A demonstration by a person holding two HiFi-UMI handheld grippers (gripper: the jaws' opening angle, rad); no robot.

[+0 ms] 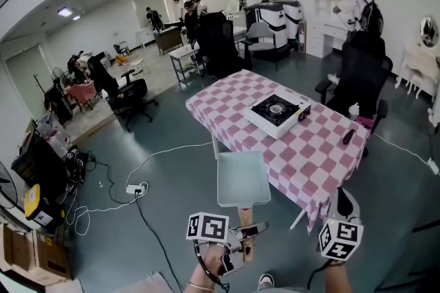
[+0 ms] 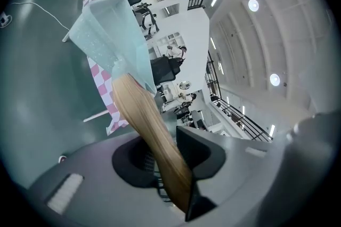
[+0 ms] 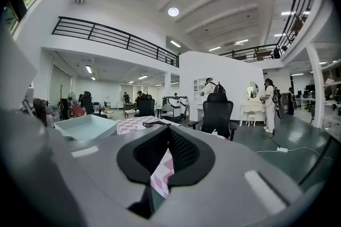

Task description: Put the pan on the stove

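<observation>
Got my left gripper (image 1: 249,231) clamped on the wooden handle (image 1: 245,216) of the pale square pan (image 1: 242,178), which is up in the air just off the near-left edge of the checkered table (image 1: 309,154). Right gripper (image 1: 342,202) is empty, tips pinched together. The stove (image 1: 278,113) sits farther out on the table, well apart from the pan.
</observation>
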